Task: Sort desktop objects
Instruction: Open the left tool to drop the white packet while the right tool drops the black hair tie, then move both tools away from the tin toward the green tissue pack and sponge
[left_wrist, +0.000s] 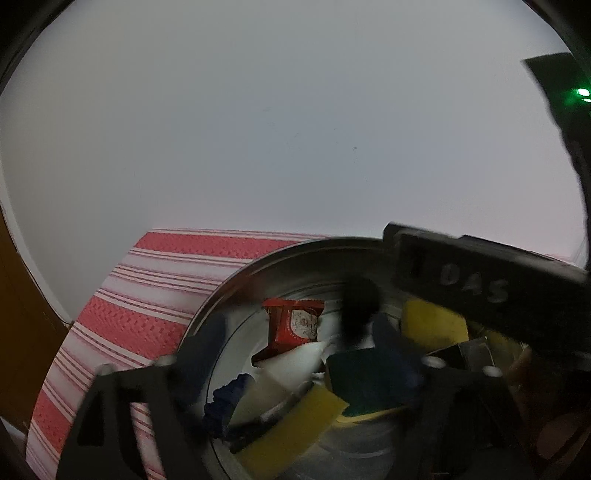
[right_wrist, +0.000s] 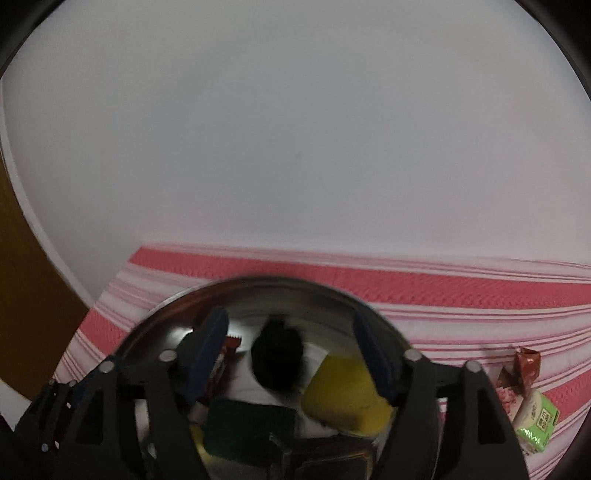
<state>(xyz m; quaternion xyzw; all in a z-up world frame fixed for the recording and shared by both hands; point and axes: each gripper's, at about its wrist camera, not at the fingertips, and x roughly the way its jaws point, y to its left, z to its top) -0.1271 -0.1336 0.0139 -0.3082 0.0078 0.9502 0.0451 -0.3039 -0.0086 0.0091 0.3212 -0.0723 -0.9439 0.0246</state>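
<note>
Both claws wide over metal bowl (left_wrist: 236, 273); green carton (right_wrist: 535, 421) only in right view

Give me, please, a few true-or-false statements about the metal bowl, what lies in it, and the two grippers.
1. The metal bowl stands on a red-and-white striped cloth. True.
2. The bowl is empty. False: it holds a red snack packet, yellow sponges and more.
3. The right gripper is open above the bowl. True.
4. The green carton lies inside the bowl. False: it lies on the cloth outside.
5. The left gripper clamps the packet. False: it is open.
</note>
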